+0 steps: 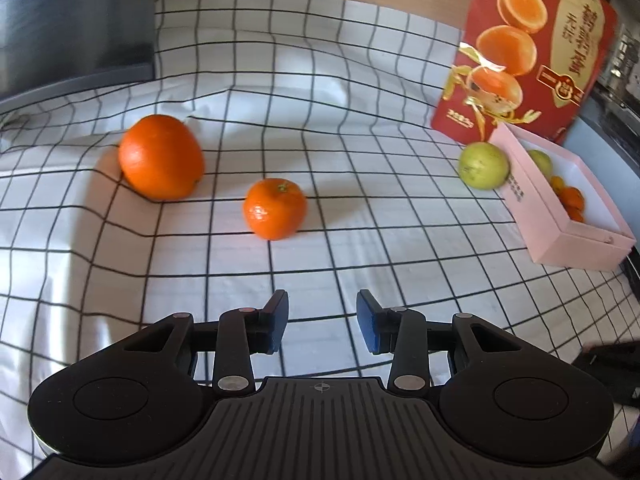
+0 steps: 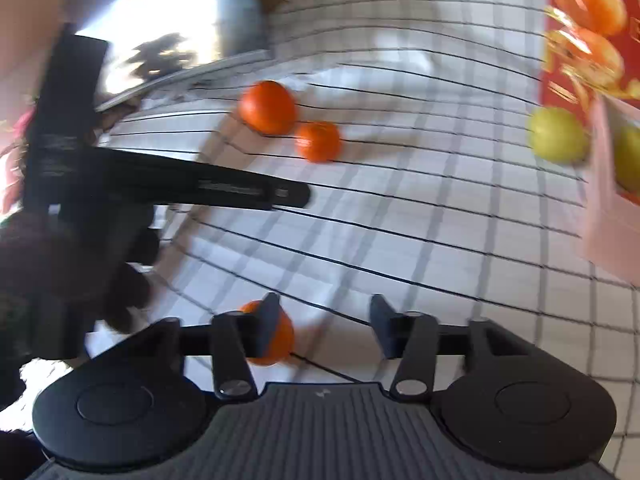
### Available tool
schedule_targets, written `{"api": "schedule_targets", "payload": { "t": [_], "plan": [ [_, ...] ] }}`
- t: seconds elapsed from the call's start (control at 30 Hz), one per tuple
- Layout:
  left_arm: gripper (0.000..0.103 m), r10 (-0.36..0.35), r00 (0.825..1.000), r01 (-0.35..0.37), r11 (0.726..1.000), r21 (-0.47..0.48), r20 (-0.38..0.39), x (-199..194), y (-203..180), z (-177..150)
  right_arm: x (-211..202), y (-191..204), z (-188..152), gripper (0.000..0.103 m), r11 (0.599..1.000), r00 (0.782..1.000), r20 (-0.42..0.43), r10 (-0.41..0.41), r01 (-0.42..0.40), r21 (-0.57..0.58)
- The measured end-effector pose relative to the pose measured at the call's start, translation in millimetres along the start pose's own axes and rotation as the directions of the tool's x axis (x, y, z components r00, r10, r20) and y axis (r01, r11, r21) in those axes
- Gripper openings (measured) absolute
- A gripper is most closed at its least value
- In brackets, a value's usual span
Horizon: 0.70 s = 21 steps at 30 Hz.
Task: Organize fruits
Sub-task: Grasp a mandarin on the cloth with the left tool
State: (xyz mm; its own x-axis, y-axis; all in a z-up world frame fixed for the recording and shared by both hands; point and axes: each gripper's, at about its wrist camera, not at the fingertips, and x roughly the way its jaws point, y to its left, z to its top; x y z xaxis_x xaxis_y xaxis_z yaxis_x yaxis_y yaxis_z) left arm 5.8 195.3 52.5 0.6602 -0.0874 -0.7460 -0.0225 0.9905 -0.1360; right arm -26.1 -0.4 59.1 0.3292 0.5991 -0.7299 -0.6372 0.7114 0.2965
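The checked cloth (image 1: 320, 80) covers the desk. A red carton (image 1: 520, 48) with printed oranges and Chinese writing stands behind a pink box (image 1: 560, 236) holding a green fruit and small oranges. A green fruit (image 1: 483, 165) touches the box's outer wall. An orange (image 1: 161, 157) and mandarin (image 1: 275, 208) lie near each other. Left claw (image 1: 322, 322) and right claw (image 2: 325, 326) gape wide, holding nothing; another mandarin (image 2: 276, 340) sits behind the right claw's left finger.
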Motion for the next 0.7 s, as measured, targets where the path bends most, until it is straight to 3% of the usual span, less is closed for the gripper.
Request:
{"api": "schedule_targets", "payload": {
  "t": [0.13,0.2,0.27,0.43,0.5,0.7],
  "plan": [
    [0.042,0.019,1.0,-0.019,1.0,-0.012,0.003,-3.5,2.0,-1.4,23.9,12.9,1.8,0.054,0.989,0.983,-0.123,0.136,-0.141,-0.034],
    [0.042,0.025,1.0,-0.024,1.0,-0.013,0.005,-4.2,2.5,-1.7,38.4,22.6,-0.6,0.049,0.984,0.973,-0.178,0.15,-0.164,-0.064],
    [0.042,0.029,1.0,-0.029,0.999,-0.02,0.006,-6.2,4.7,-3.2,41.3,32.5,-1.0,0.044,0.985,0.981,-0.16,0.114,-0.133,-0.112],
    [0.042,0.039,0.999,-0.038,0.998,-0.051,0.012,-11.6,13.7,-7.7,50.0,43.1,4.4,0.043,0.983,0.991,-0.129,0.027,-0.049,-0.175],
    [0.042,0.045,0.999,-0.044,0.997,-0.063,0.014,-13.6,18.9,-8.5,51.5,43.9,5.0,0.032,0.979,0.993,-0.113,-0.016,-0.007,-0.202],
    [0.042,0.061,0.998,-0.06,0.994,-0.092,0.003,-12.9,31.9,-13.7,46.2,27.9,13.6,0.032,0.985,0.996,-0.082,-0.028,0.013,-0.169]
  ]
}}
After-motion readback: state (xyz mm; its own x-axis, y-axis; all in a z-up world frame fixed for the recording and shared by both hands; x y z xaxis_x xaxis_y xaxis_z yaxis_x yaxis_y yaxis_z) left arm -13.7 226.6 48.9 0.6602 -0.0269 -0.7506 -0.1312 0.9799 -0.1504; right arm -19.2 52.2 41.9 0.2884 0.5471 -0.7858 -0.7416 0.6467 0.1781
